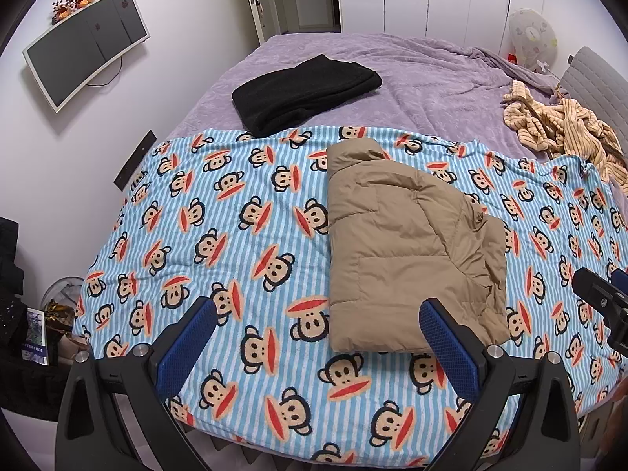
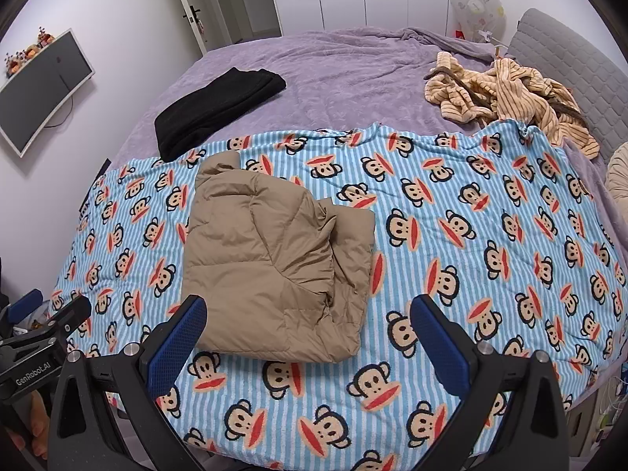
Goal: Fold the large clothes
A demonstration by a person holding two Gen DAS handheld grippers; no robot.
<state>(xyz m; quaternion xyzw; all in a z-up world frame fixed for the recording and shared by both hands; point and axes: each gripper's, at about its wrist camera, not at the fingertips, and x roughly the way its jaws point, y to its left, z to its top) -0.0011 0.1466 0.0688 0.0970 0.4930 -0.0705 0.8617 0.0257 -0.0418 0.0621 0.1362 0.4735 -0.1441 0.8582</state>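
Observation:
A tan puffer jacket [image 1: 408,247] lies folded into a compact rectangle on a blue striped monkey-print blanket [image 1: 235,235]. It also shows in the right wrist view [image 2: 274,267] on the same blanket [image 2: 471,255]. My left gripper [image 1: 318,325] is open and empty, held just in front of the jacket's near edge. My right gripper [image 2: 308,320] is open and empty, near the jacket's near right corner. The right gripper's body shows at the right edge of the left wrist view [image 1: 600,294]; the left gripper's body shows at the left edge of the right wrist view [image 2: 43,322].
A folded black garment [image 1: 306,92] lies on the purple bedspread [image 1: 431,78] behind the blanket. A crumpled beige striped garment [image 1: 565,129] sits at the far right by the grey headboard [image 2: 569,74]. A wall screen [image 1: 78,51] hangs at left. Clutter stands on the floor at left [image 1: 35,333].

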